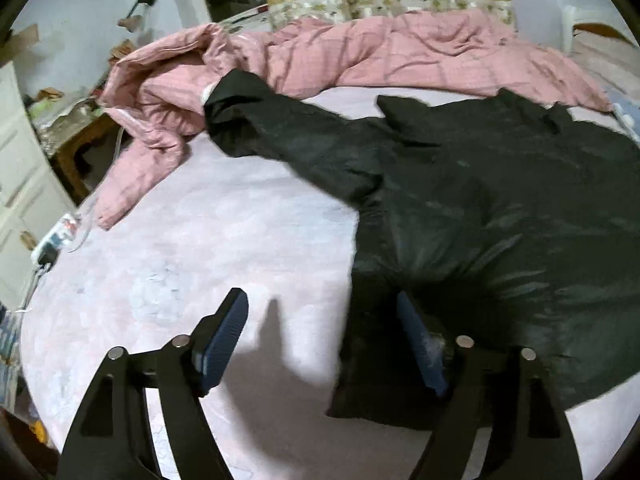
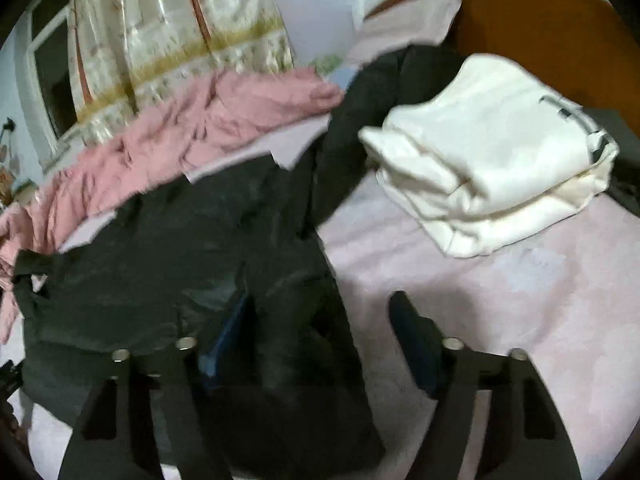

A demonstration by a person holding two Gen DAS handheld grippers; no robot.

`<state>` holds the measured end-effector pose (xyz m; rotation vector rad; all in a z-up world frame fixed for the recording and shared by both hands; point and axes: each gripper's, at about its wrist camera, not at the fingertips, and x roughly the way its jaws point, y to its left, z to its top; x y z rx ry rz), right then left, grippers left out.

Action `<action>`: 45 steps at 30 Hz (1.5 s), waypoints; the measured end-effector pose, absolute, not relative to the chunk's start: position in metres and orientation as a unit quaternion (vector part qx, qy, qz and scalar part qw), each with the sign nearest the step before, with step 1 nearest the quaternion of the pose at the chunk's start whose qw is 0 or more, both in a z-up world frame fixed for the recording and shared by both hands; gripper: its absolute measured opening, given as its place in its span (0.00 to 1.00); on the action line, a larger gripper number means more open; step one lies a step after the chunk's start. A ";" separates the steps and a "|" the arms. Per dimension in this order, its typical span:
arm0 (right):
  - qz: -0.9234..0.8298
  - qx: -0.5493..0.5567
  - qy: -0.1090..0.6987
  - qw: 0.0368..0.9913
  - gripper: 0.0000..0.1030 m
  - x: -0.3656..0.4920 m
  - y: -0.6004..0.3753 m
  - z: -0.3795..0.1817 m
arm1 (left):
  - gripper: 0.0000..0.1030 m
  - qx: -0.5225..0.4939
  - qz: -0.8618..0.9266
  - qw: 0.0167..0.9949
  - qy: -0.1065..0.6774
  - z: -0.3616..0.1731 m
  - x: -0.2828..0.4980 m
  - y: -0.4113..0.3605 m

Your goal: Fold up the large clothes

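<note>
A large black jacket (image 1: 500,208) lies spread on the pale pink bed sheet (image 1: 208,248), one sleeve reaching up left toward the pink quilt. My left gripper (image 1: 324,312) is open over the jacket's lower left hem; its right finger is over the fabric, its left finger over bare sheet. In the right wrist view the same jacket (image 2: 160,248) fills the left half. My right gripper (image 2: 320,316) is open over the jacket's lower right edge, its left finger over the fabric, its right finger over the sheet (image 2: 520,288).
A crumpled pink quilt (image 1: 360,56) lies along the far side of the bed. A folded white garment (image 2: 492,152) sits on the bed at the right. A power strip with cables (image 1: 54,240) lies at the bed's left edge, beside white drawers (image 1: 20,184). A wooden headboard (image 2: 540,32) stands at the far right.
</note>
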<state>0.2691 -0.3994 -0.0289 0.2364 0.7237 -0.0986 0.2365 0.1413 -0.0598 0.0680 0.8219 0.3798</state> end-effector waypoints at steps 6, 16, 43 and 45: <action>-0.062 0.115 0.403 0.906 0.70 0.298 -0.404 -0.050 | 0.75 0.001 0.173 0.898 0.404 -0.061 0.234 0.153; -0.022 0.103 0.219 0.970 1.00 0.224 -0.376 0.012 | 0.76 -0.038 0.057 0.968 0.241 0.006 0.192 0.130; -0.013 0.076 0.319 0.945 1.00 0.247 -0.357 -0.013 | 0.90 -0.075 0.011 0.938 0.339 -0.023 0.227 0.113; -0.027 0.104 0.328 0.939 1.00 0.249 -0.375 -0.016 | 0.90 -0.104 0.025 0.933 0.343 -0.023 0.227 0.132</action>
